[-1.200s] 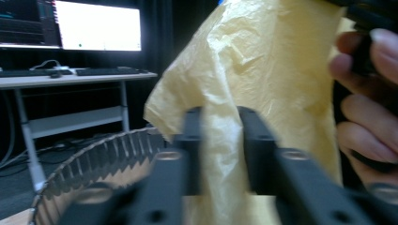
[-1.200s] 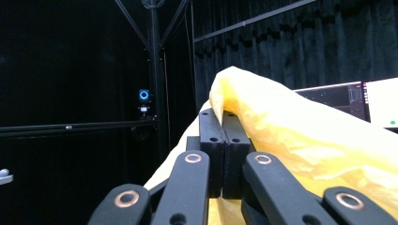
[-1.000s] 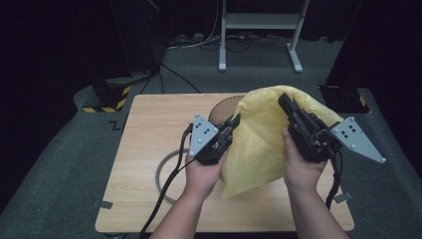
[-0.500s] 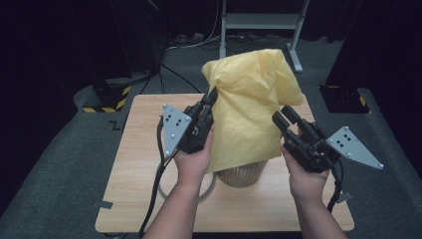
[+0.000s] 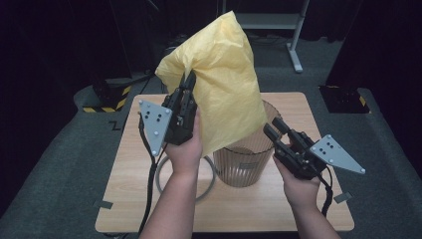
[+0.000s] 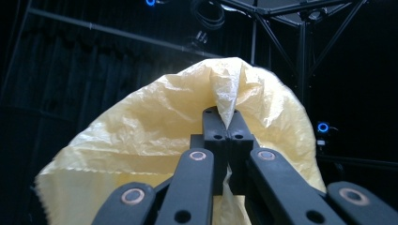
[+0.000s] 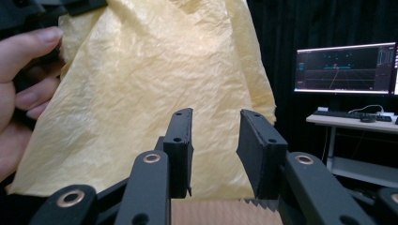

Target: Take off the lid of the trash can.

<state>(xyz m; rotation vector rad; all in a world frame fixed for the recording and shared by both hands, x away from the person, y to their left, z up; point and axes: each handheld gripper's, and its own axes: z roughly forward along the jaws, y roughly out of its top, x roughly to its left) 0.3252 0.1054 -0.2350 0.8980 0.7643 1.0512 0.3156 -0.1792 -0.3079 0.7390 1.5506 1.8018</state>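
A yellow plastic bag (image 5: 224, 84) hangs in the air above the table, its lower end draped over the rim of a ribbed translucent bin (image 5: 244, 162). My left gripper (image 5: 188, 83) is raised high and shut on a fold of the yellow bag (image 6: 141, 140), the film pinched between its fingertips (image 6: 216, 123). My right gripper (image 5: 274, 129) is open beside the bin's right rim, apart from the bag. In the right gripper view the bag (image 7: 155, 89) hangs just beyond the open jaws, and the bin's rim (image 7: 220, 213) shows below them.
The bin stands on a small wooden table (image 5: 149, 199) on grey carpet. A grey cable loop (image 5: 161, 181) lies on the table left of the bin. A metal stand (image 5: 293, 35) is behind, and a monitor on a desk (image 7: 345, 68) shows in the right gripper view.
My left gripper has lifted the bag higher and it now hangs tall over the bin. My right gripper let go of it and drew back, open, to the bin's right side.
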